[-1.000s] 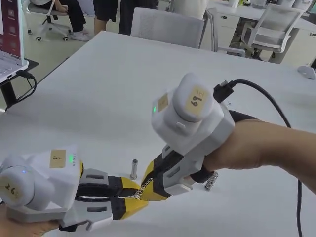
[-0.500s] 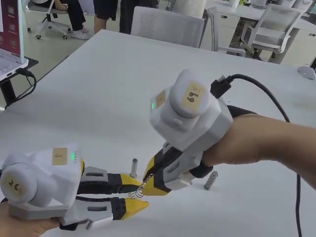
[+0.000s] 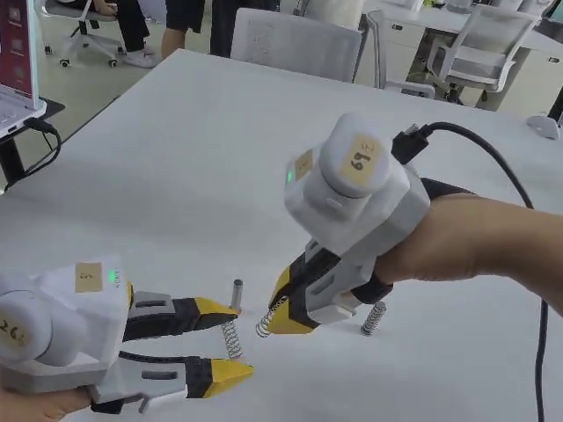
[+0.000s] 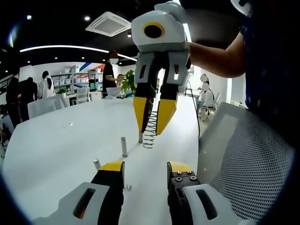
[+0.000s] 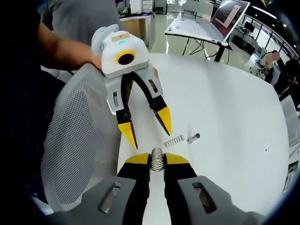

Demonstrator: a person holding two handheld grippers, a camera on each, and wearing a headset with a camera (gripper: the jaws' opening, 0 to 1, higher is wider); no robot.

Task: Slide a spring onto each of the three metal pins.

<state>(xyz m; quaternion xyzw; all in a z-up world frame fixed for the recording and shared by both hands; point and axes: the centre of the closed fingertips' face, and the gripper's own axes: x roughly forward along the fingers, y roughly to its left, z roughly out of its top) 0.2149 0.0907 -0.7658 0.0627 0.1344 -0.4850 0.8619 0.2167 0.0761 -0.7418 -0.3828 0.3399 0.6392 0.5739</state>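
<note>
Nearest, at the lower left of the head view, the left gripper [image 3: 242,339] sits with its yellow-tipped jaws spread wide. A loose spring [image 3: 230,338] lies on the white table [image 3: 176,176] in the gap between those jaws; whether it touches either one I cannot tell. Just beyond it an upright metal pin [image 3: 237,297] stands close to the upper jaw tip. Right of the pin, at frame centre, the right gripper [image 3: 277,323] points down and left, jaws closed on a second spring [image 3: 264,327] that juts from the tips. In the right gripper view its coils are pinched between the tips at bottom centre. A third spring [image 3: 374,318] rests on the table just right of that gripper. In the left gripper view a shorter pin [image 4: 96,164] stands left of the taller one. Farther back, a mesh chair [image 3: 290,44] stands at the table's far edge, and a laptop [image 3: 16,44] sits at the upper left.
</note>
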